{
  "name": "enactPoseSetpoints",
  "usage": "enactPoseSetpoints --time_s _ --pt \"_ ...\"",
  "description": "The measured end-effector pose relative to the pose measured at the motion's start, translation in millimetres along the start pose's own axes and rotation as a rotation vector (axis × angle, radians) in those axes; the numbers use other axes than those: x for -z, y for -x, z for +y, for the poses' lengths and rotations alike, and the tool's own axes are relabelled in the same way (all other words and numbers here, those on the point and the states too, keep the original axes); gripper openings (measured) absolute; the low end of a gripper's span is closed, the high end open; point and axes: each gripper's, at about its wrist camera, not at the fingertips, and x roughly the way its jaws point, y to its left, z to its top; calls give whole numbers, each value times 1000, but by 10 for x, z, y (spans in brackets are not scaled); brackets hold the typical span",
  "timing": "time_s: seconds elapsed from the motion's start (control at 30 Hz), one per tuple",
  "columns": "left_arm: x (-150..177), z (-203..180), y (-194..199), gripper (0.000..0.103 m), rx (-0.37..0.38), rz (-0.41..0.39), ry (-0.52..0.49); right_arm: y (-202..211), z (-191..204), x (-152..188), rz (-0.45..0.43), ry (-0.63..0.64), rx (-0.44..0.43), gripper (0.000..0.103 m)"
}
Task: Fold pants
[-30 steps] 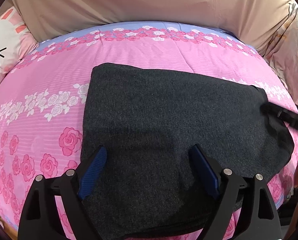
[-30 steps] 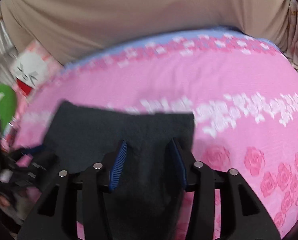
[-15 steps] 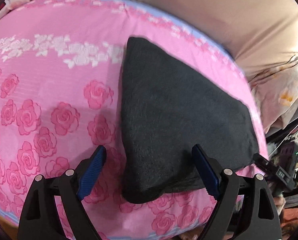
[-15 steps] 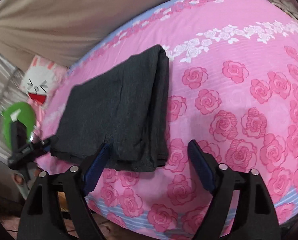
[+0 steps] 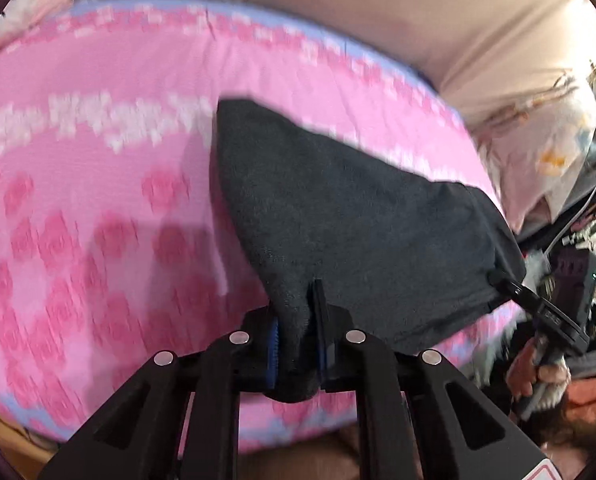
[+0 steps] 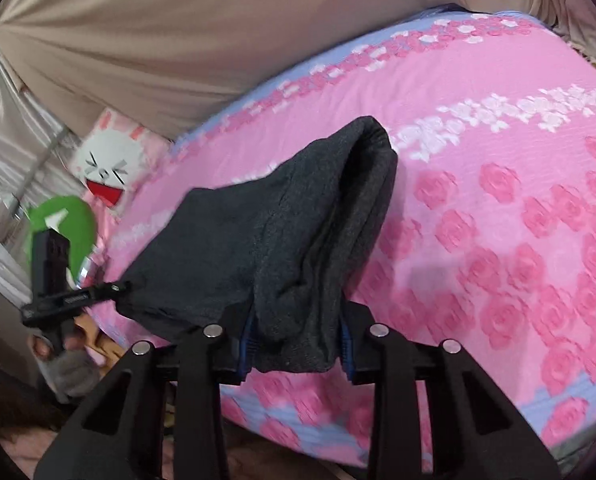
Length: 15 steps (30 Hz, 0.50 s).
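Observation:
Dark grey folded pants (image 5: 337, 216) lie on a pink rose-patterned bed, near its front edge. My left gripper (image 5: 296, 344) is shut on the near left corner of the pants. My right gripper (image 6: 296, 344) is shut on the near right corner of the pants (image 6: 290, 232), where the thick folded layers bunch between the blue pads. Each gripper shows in the other's view, the right one (image 5: 537, 304) at the pants' far corner, the left one (image 6: 78, 296) likewise. The near edge of the pants is lifted off the sheet.
The pink bed sheet (image 5: 78, 200) has a blue border near the front edge (image 6: 557, 396). A beige headboard cover (image 6: 178, 40) stands behind. A bunny-face pillow (image 6: 110, 168) lies at the left, a floral pillow (image 5: 537, 148) at the right. Clutter (image 5: 577, 280) stands beside the bed.
Both grippers were open half a second ago above the pants' near edge. Now both have closed on the near corners and lifted the edge slightly.

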Motion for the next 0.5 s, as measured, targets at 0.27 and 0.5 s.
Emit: enactPoseSetpoints --time_s 0.27,0.5 --pt "102 27 -161 54 -164 -36 19 -158 -35 129 0 -33 10 64" --pt "94 -33 -178 62 -242 -48 -6 -210 42 136 -12 -4 12 73"
